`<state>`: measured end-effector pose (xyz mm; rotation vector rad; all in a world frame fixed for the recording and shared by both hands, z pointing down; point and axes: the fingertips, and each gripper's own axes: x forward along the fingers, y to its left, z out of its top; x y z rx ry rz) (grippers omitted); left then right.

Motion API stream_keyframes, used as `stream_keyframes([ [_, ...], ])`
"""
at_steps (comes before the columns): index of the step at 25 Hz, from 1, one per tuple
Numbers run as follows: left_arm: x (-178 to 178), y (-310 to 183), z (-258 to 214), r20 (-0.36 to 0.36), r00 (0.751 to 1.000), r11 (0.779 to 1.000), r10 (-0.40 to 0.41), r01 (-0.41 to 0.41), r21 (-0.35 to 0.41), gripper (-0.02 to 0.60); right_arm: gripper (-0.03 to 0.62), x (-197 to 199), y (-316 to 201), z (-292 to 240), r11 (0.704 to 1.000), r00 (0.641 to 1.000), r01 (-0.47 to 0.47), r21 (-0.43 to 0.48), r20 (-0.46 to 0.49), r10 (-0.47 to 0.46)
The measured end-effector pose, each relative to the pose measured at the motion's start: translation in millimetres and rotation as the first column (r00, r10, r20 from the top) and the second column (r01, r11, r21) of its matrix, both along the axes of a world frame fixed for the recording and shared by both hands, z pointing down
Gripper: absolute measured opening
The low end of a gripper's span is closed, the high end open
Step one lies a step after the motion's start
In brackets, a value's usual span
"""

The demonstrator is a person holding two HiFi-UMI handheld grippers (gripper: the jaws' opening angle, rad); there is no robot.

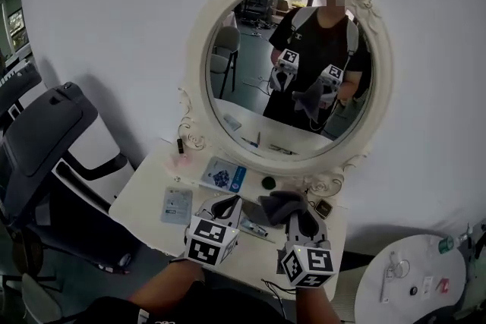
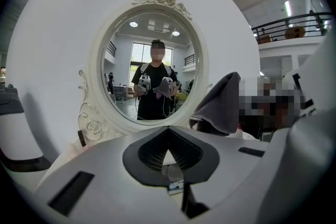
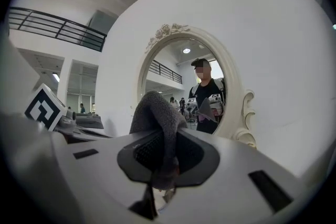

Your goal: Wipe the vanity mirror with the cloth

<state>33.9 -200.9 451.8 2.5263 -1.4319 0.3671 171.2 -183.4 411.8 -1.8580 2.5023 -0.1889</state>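
Observation:
The oval vanity mirror (image 1: 250,87) in its white carved frame stands on the white table (image 1: 144,201) against the wall. It reflects the person holding both grippers. A dark grey cloth (image 1: 279,202) is pinched in my right gripper (image 1: 299,215) low in front of the mirror, and it bunches up over the jaws. The right gripper view shows the cloth (image 3: 157,113) folded up out of the shut jaws, with the mirror (image 3: 202,92) ahead. My left gripper (image 1: 228,203) hovers beside it, shut and holding nothing. In the left gripper view, the cloth (image 2: 223,105) hangs at the right, and the mirror (image 2: 152,65) is straight ahead.
On the table lie a blue and white packet (image 1: 224,177), a grey card (image 1: 177,204), a small green round thing (image 1: 267,182) and a small dark square (image 1: 324,209). A dark office chair (image 1: 45,140) stands at the left. A round white side table (image 1: 410,277) sits at the lower right.

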Motion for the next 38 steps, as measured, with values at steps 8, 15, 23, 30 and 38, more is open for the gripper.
stream_keyframes([
  [8, -5, -39, -9, -0.005, 0.991, 0.991, 0.131, -0.131, 0.006, 0.006, 0.041, -1, -51, -75, 0.981, 0.987, -0.096, 0.17, -0.114, 0.116],
  [15, -22, -60, -2, -0.018, 0.977, 0.977, 0.215, -0.215, -0.011, 0.006, 0.041, 8, -104, -183, 0.944, 0.944, -0.094, 0.315, -0.274, 0.185],
  [23, -28, -77, 4, -0.031, 0.97, 0.97, 0.24, -0.241, -0.029, 0.006, 0.041, 21, -154, -296, 0.873, 0.754, -0.153, 0.464, -0.516, 0.406],
  [30, -12, -76, -1, -0.036, 0.971, 0.972, 0.236, -0.236, -0.008, 0.006, 0.041, 6, -179, -346, 0.822, 0.571, -0.069, 0.565, -0.654, 0.497],
  [38, -15, -82, -2, -0.031, 0.982, 0.982, 0.189, -0.189, -0.002, 0.006, 0.041, 5, -194, -361, 0.798, 0.439, -0.054, 0.6, -0.704, 0.559],
])
